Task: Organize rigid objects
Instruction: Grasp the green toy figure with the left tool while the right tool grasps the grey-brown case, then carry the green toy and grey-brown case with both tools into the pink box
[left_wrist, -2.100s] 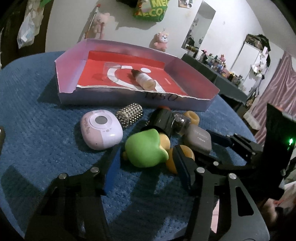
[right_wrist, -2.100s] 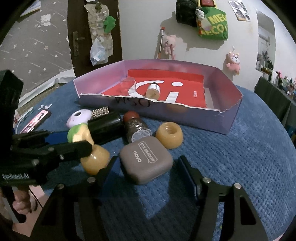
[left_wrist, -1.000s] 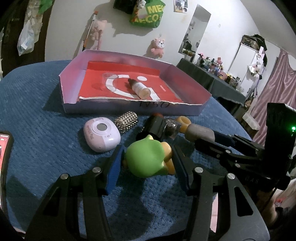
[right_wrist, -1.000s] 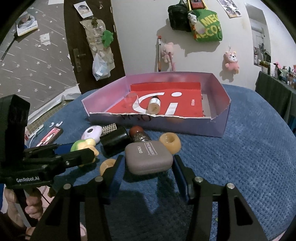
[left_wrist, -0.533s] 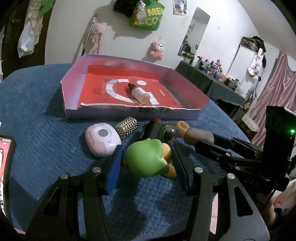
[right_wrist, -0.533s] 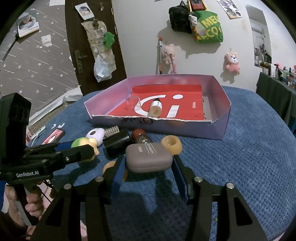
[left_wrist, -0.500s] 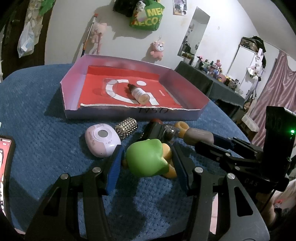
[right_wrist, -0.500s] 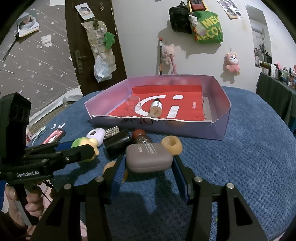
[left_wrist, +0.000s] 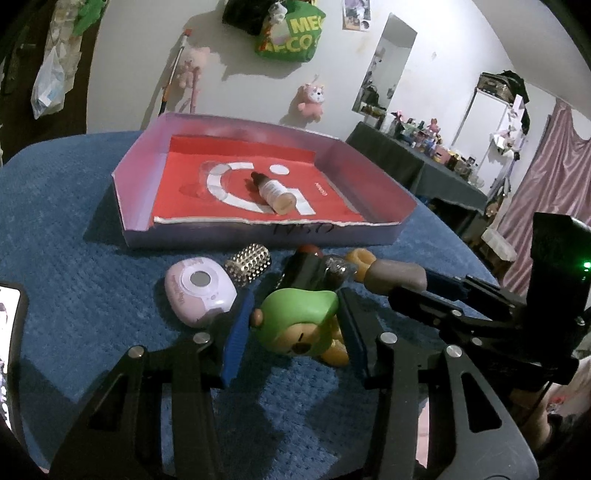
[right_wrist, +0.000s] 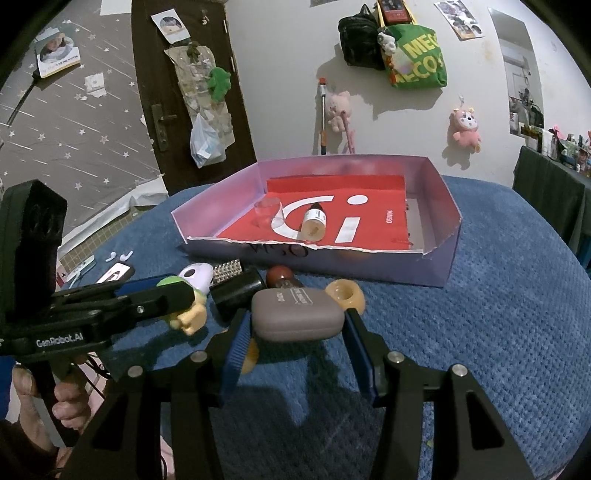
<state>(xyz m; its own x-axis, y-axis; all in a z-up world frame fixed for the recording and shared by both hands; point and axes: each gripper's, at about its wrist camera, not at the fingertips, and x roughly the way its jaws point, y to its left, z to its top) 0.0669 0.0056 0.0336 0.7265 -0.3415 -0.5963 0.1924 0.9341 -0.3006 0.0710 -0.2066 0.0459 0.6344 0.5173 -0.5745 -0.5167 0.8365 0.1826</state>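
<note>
Tipped face-down, a green and yellow toy figure (left_wrist: 299, 317) is between the blue pads of my left gripper (left_wrist: 295, 297). Its jaws are closing and the pads press on the toy, which hangs just above the blue cloth. My right gripper (right_wrist: 297, 315) is shut on a grey eyeshadow case (right_wrist: 295, 314), held level above the cloth with its shadow below. Behind both stands the lilac box (left_wrist: 258, 236) with a red floor. A small bottle (left_wrist: 275, 192) lies inside it beside a clear cup (right_wrist: 267, 212).
On the cloth before the box lie a pink-white round device (left_wrist: 199, 291), a studded silver cylinder (left_wrist: 248, 263), a black cylinder (left_wrist: 306, 271), a red-lidded jar (left_wrist: 334, 267) and an orange ring (right_wrist: 345, 295). A phone (left_wrist: 7, 350) lies at the far left.
Both grippers have lifted their objects off the cloth. The left jaws have narrowed on the green toy, which has tipped forward. The grey case stays level in the right gripper.
</note>
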